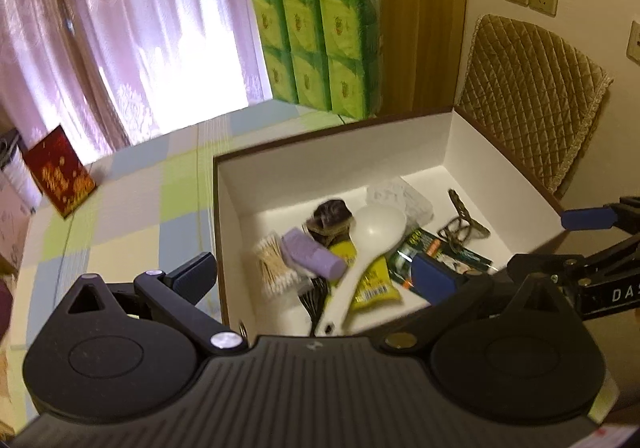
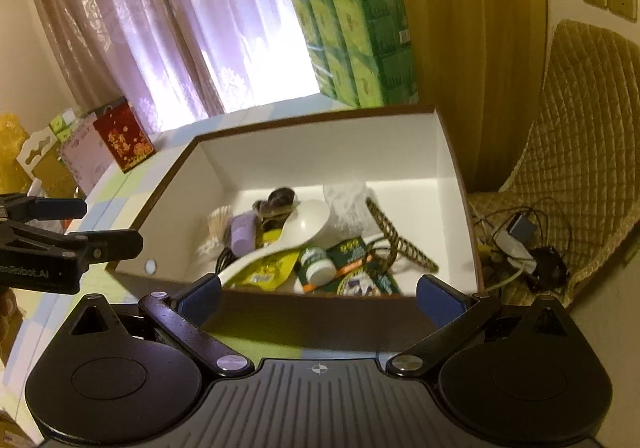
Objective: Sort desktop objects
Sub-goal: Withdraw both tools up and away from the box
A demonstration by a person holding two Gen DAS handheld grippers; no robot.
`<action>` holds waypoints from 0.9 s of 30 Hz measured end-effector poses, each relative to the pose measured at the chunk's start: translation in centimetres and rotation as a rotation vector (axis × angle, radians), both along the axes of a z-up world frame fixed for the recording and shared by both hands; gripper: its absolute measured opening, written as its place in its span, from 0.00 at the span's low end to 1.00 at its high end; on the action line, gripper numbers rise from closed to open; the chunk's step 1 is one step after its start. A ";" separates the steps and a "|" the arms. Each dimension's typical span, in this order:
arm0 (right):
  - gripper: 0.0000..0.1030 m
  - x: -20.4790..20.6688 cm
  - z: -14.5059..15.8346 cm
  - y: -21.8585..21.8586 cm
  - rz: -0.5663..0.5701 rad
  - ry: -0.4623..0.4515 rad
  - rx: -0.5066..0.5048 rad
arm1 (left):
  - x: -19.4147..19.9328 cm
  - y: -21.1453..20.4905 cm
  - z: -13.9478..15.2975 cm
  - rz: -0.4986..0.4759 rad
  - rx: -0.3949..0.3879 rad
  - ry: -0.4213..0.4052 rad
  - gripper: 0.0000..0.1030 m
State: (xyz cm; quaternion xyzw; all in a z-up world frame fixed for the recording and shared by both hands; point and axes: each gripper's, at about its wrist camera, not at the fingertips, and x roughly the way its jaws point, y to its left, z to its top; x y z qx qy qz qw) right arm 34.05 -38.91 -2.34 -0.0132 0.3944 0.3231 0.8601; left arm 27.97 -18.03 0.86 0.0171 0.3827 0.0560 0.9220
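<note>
A brown box with a white inside [image 1: 400, 144] [image 2: 320, 156] stands on the checked tablecloth [image 1: 132, 200]. In it lie a white spoon [image 1: 372, 236] [image 2: 296, 232], cotton swabs [image 1: 276, 264], a purple roll [image 1: 312, 256] [image 2: 242, 234], a yellow packet [image 1: 372, 280], a green packet [image 1: 440, 248] [image 2: 356, 260], a small white-capped bottle [image 2: 318, 266] and a brown claw clip [image 2: 396, 244]. My left gripper [image 1: 316, 276] [image 2: 104, 226] is open and empty over the box's near left corner. My right gripper [image 2: 320, 296] [image 1: 556, 244] is open and empty at the near wall.
Green tissue packs [image 1: 320, 48] [image 2: 360, 44] stand behind the box. A red gift bag [image 1: 58, 172] [image 2: 124, 136] sits at the table's far left. A quilted chair [image 1: 532, 96] [image 2: 580, 120] with tangled cables [image 2: 520, 244] is right of the box.
</note>
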 end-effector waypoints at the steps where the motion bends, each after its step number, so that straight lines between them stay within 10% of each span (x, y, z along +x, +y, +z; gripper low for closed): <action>1: 0.98 -0.3 -0.1 -0.1 0.001 0.001 -0.004 | -0.4 -0.1 0.0 -0.001 -0.010 0.006 0.99; 27: 0.98 -4.5 -0.9 -0.3 0.029 -0.020 -0.079 | -6.4 -2.0 -1.5 0.067 -0.056 0.098 0.99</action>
